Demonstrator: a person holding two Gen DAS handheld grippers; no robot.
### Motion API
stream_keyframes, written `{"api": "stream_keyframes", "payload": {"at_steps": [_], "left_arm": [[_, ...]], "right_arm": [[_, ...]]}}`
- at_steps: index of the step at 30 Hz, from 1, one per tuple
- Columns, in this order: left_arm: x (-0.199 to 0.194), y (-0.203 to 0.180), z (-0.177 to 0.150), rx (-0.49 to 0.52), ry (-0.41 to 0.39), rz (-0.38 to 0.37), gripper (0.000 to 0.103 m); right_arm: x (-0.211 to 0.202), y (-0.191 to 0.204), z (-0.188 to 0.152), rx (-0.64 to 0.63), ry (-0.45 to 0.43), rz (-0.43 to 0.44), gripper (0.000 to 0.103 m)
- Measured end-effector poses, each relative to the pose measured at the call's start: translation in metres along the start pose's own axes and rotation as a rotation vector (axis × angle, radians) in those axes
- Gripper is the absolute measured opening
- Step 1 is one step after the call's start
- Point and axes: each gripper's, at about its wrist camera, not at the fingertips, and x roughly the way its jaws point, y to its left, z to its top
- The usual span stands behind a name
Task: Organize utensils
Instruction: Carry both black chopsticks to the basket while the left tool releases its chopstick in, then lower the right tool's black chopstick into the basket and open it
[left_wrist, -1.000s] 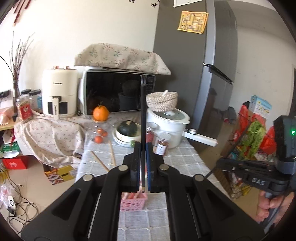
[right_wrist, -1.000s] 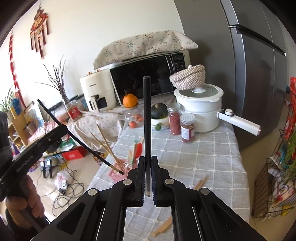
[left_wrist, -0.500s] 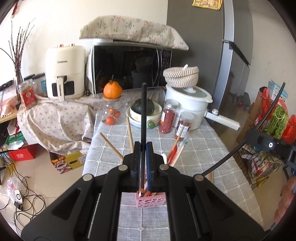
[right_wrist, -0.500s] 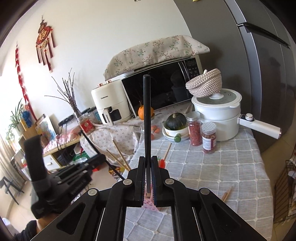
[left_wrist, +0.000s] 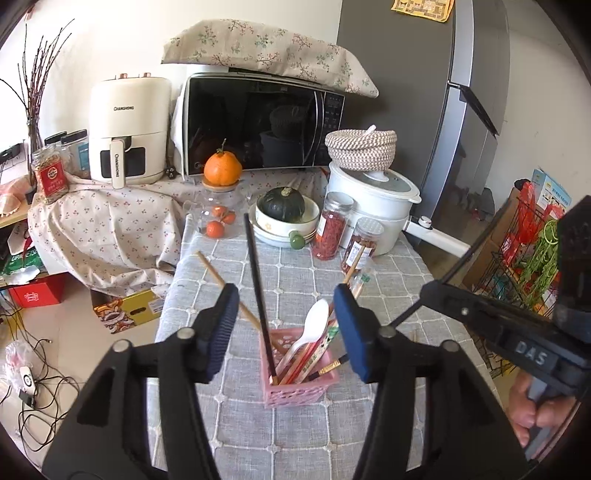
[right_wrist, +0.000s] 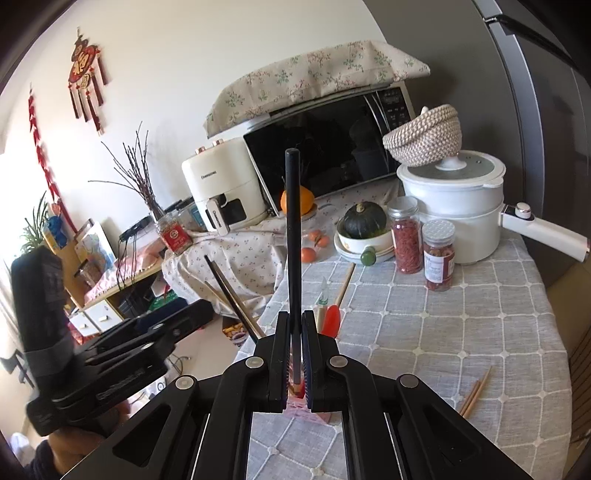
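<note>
A pink utensil holder (left_wrist: 301, 387) stands on the grey checked tablecloth (left_wrist: 369, 273), holding a white spoon (left_wrist: 314, 325) and several chopsticks. One black chopstick (left_wrist: 256, 288) leans in it, between the fingers of my left gripper (left_wrist: 284, 295) but touching neither pad. Those jaws are opening. My right gripper (right_wrist: 294, 317) is shut on a second black chopstick (right_wrist: 293, 229), held upright just above the holder, whose pink edge (right_wrist: 321, 415) shows behind the jaws. From the left wrist view the right gripper (left_wrist: 430, 291) comes in from the right.
At the table's back stand a white pot (left_wrist: 373, 206), two spice jars (left_wrist: 330, 229), a bowl with a dark squash (left_wrist: 282, 206) and a microwave (left_wrist: 258, 125). Loose wooden chopsticks (right_wrist: 476, 391) lie near the right edge. A red utensil (right_wrist: 330, 317) sticks out of the holder.
My left gripper sank to the pink holder, then its jaws opened and let the black chopstick stand in it. The right gripper came down and closer with its chopstick still gripped.
</note>
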Motion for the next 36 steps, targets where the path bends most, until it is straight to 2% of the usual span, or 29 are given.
{"api": "stream_keyframes", "payload": {"at_steps": [3,11,13,14,16,17,18,19,26,36], "left_arm": [[0.001,0.010,-0.006,-0.027,0.047,0.037,0.066],[0.012,0.031,-0.028,-0.061,0.169,0.052,0.076],[0.014,0.031,-0.032,-0.056,0.192,0.045,0.077],[0.015,0.030,-0.033,-0.049,0.203,0.044,0.078],[0.014,0.028,-0.035,-0.039,0.213,0.045,0.080],[0.013,0.027,-0.035,-0.036,0.213,0.045,0.081],[0.012,0.025,-0.035,-0.033,0.213,0.044,0.082],[0.010,0.022,-0.036,-0.028,0.211,0.043,0.083],[0.011,-0.004,-0.045,0.034,0.234,-0.006,0.086],[0.033,-0.047,-0.067,0.092,0.346,-0.086,0.087]], "right_arm": [[0.013,-0.002,-0.003,0.010,0.038,0.004,0.006],[0.037,-0.011,-0.009,0.071,0.103,0.055,0.009],[0.033,-0.011,-0.007,0.081,0.094,0.063,0.017],[0.028,-0.012,-0.005,0.085,0.083,0.068,0.024],[0.017,-0.014,-0.002,0.088,0.059,0.068,0.045],[0.009,-0.015,0.000,0.087,0.039,0.062,0.059],[0.002,-0.015,0.002,0.083,0.023,0.059,0.065],[-0.005,-0.015,0.004,0.074,0.007,0.057,0.067],[-0.053,-0.029,0.006,0.053,-0.063,0.000,0.081],[-0.064,-0.080,-0.022,0.054,0.031,-0.225,0.085]]}}
